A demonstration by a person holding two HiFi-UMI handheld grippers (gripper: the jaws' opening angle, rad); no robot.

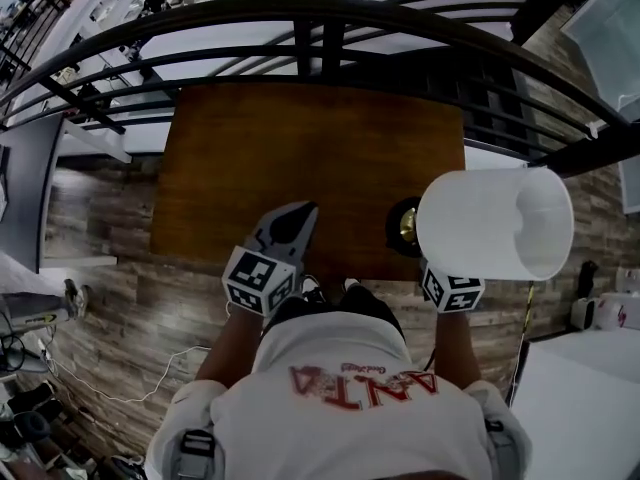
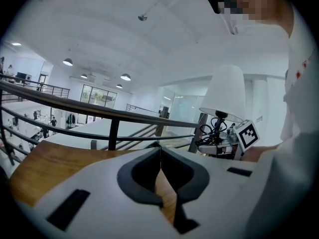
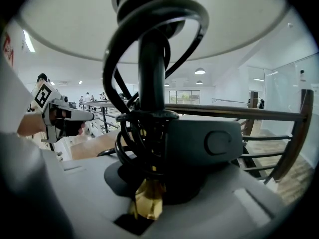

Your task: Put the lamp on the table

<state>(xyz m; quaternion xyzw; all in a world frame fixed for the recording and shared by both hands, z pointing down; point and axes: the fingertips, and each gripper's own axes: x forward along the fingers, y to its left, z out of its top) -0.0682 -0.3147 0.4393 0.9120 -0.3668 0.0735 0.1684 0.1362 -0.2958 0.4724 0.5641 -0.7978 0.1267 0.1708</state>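
Note:
The lamp has a white drum shade (image 1: 495, 223), a black stem (image 3: 152, 73) with its black cable (image 3: 149, 19) coiled round it, and a brass fitting (image 3: 147, 203) low down. My right gripper (image 1: 450, 286) is shut on the stem (image 3: 149, 148) and holds the lamp tilted over the brown wooden table's (image 1: 300, 158) front right corner. The dark round base (image 1: 403, 226) hangs just above the tabletop. My left gripper (image 1: 285, 236) is shut on nothing, over the table's front edge (image 2: 159, 148). In the left gripper view the lamp (image 2: 227, 91) stands to the right.
A black metal railing (image 1: 330, 28) runs along the table's far side, with a drop to a lower floor beyond it. Wood-plank floor (image 1: 110, 268) surrounds the table. A white cabinet (image 1: 580, 388) stands at the lower right, and loose cables (image 1: 90, 388) lie on the floor at the left.

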